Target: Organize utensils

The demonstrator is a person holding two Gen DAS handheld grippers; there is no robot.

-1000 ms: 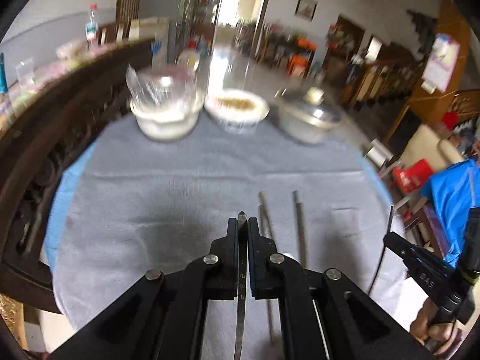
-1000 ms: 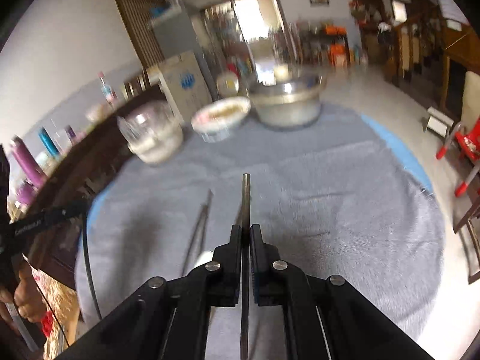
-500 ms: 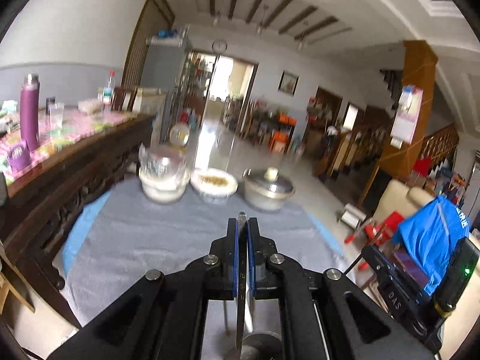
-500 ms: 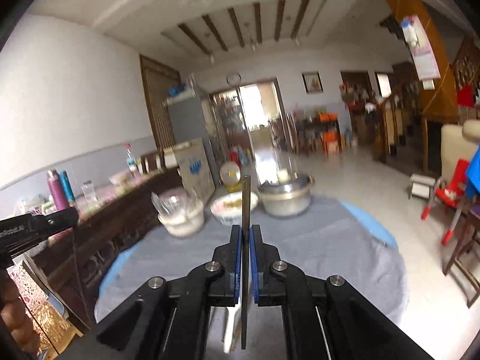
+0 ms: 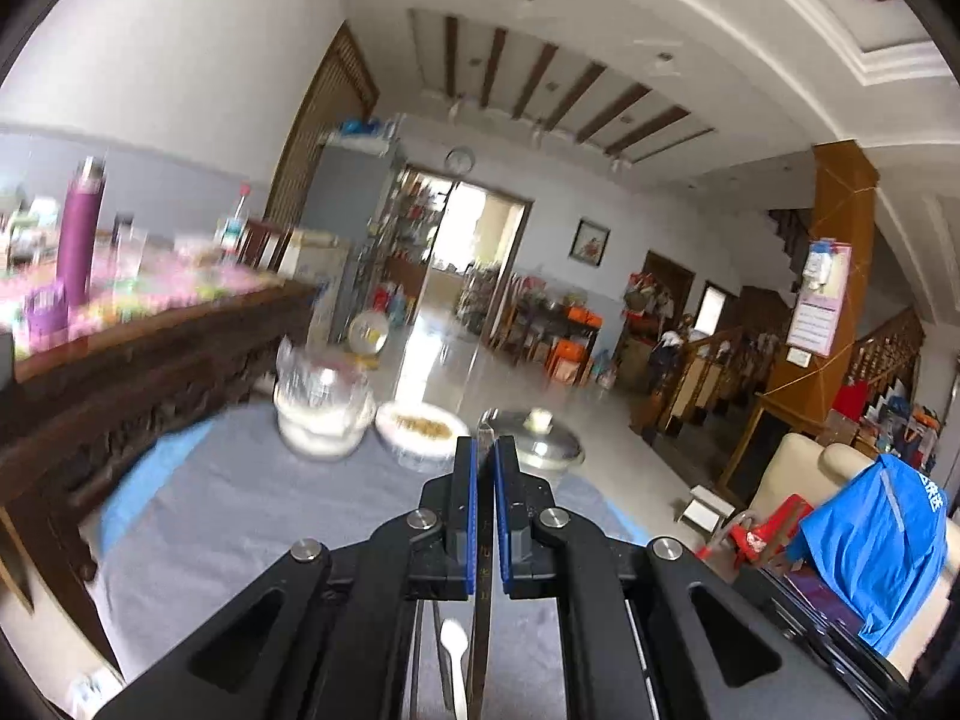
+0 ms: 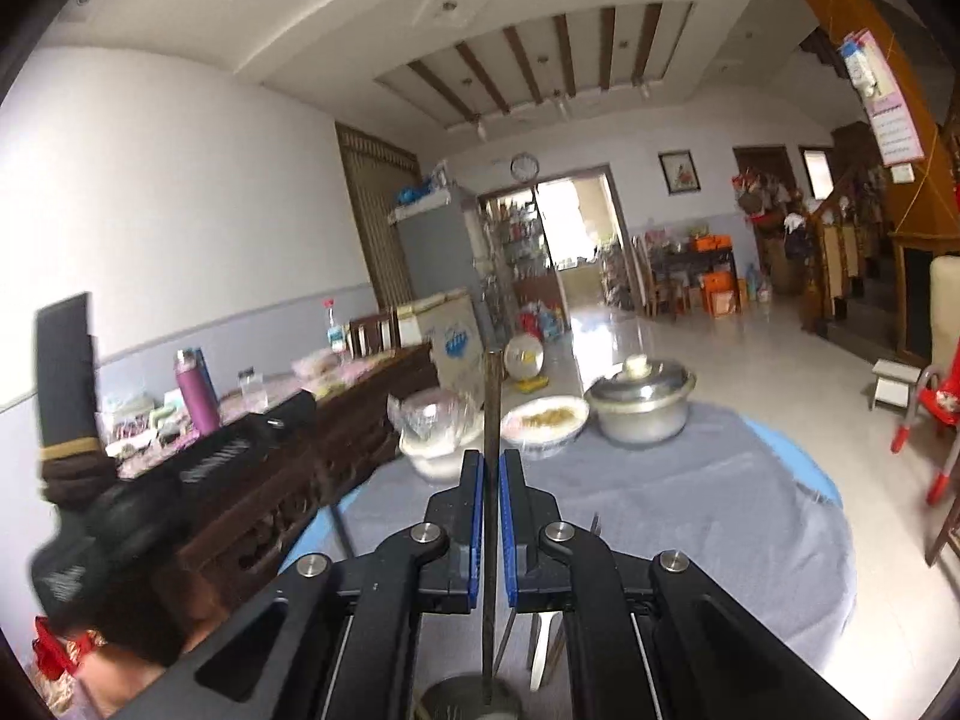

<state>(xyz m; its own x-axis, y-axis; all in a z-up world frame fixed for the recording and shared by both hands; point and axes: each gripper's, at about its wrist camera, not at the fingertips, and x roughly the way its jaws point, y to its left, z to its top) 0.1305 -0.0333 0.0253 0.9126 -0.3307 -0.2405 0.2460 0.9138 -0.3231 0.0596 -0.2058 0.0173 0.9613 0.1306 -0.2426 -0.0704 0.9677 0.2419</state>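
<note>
Currently 2 metal utensils are lifted above the grey-clothed table (image 6: 750,516): the left gripper (image 5: 485,468) pinches a flat metal strip (image 5: 483,540), the right gripper (image 6: 492,480) a thin metal rod (image 6: 492,408), both clamped narrow. Either could slip or swing into the covered bowl (image 6: 438,432), rice bowl (image 6: 546,420) or lidded pot (image 6: 642,408) at the table's far edge. Their lower ends are hidden; a white spoon (image 5: 454,642) shows beneath, and a round container (image 6: 462,696) below the rod is cut off.
</note>
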